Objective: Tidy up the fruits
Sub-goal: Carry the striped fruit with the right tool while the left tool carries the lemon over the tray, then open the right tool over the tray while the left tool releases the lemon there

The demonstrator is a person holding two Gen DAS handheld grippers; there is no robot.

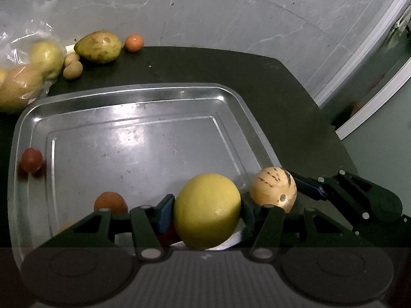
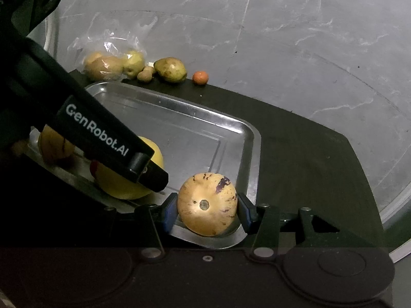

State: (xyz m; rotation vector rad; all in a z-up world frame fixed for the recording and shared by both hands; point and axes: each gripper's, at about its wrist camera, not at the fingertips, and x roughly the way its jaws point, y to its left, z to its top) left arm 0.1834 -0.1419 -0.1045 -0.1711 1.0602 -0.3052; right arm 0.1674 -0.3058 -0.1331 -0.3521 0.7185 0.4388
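Both grippers loaded over near edge of metal tray (image 1: 133,95). Left gripper (image 1: 207,211) clamped on yellow round fruit (image 1: 207,211), pads on its L and R flanks; fruit sits low over tray's near edge, touching or not: can't tell. Right gripper (image 2: 207,205) clamped on striped tan fruit (image 2: 207,204) at near-right corner of tray, stem scar facing cam (so axis runs along the fingers). Striped fruit lies just right of yellow one, near but apart. Judgement: release into tray next; open floor lies ahead-left. Loose fruit incl. mango (image 1: 98,47) beyond tray.
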